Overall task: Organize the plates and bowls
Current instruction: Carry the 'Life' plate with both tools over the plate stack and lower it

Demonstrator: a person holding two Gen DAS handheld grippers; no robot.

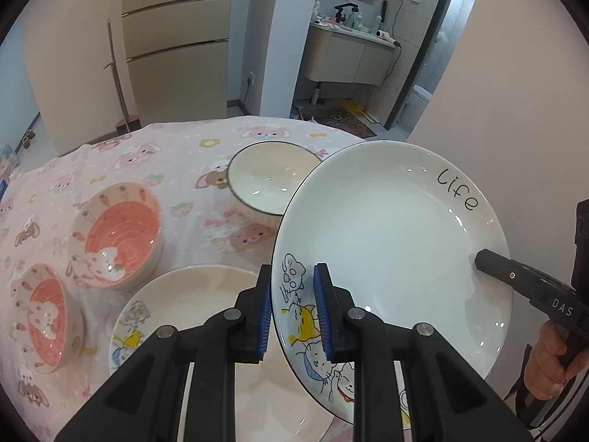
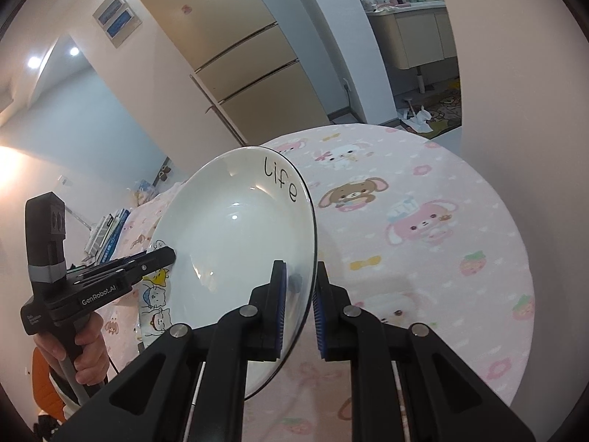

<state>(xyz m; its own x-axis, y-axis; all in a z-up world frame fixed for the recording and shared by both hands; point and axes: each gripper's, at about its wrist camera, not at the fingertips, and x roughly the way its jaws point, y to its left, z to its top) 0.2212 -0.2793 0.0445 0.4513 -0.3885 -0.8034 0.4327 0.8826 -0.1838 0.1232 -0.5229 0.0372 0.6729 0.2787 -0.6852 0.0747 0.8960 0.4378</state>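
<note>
**Both claws lift one plate over the table**

A round table (image 1: 176, 140) under a pink cartoon-print cloth stands in a room with a beige fridge (image 1: 176, 37) and a washbasin alcove (image 1: 353, 48) beyond.

Two plates: the "life" plate (image 1: 386, 243), tilted and clear of the cloth, and a second plate (image 1: 191, 294) lying below and left of the left claw (image 1: 292, 313). Three bowls: two pink bowls (image 1: 121, 235) further left and a white bowl (image 1: 268, 176) ahead.

The left claw, angled down, is clamped on the plate's cat-printed rim. The right claw (image 2: 298, 309), also angled down, pinches the opposite rim. A hand (image 2: 86, 353) grips the left claw's handle.
</note>
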